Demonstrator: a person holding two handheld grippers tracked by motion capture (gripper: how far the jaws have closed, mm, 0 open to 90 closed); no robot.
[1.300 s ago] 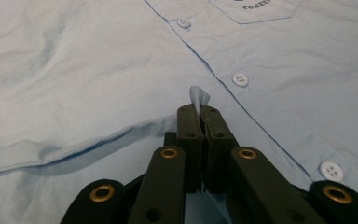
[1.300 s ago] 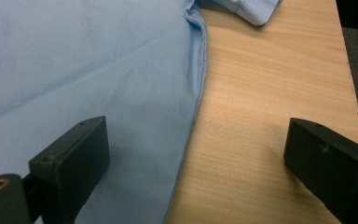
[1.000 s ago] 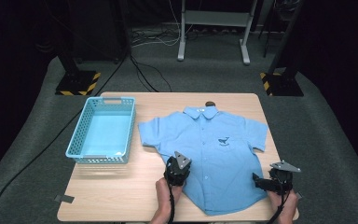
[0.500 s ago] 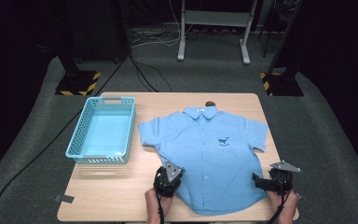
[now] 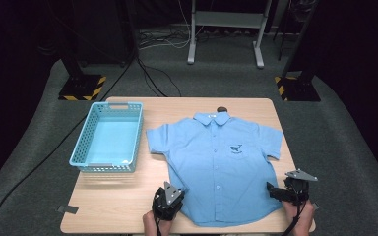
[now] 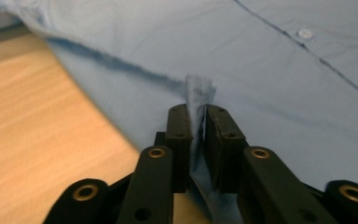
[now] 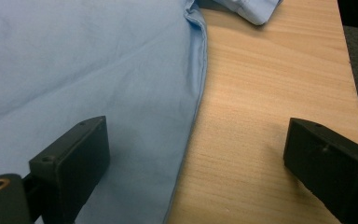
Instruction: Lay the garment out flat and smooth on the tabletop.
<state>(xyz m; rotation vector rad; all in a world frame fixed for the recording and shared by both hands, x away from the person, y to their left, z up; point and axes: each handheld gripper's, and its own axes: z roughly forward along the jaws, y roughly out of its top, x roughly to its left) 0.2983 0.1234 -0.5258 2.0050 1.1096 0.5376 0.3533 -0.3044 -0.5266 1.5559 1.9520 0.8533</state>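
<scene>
A light blue short-sleeved shirt (image 5: 221, 167) lies spread flat, front up, on the wooden table's right half, collar toward the far edge, buttoned down the middle, a small dark whale emblem on the chest; a pinch of its lower left hem stands up in a fold (image 6: 199, 93)

Bare desk (image 5: 123, 196) lies open at seven o'clock; the basket (image 5: 109, 137) blocks nine, the shirt (image 5: 216, 162) covers centre.
</scene>
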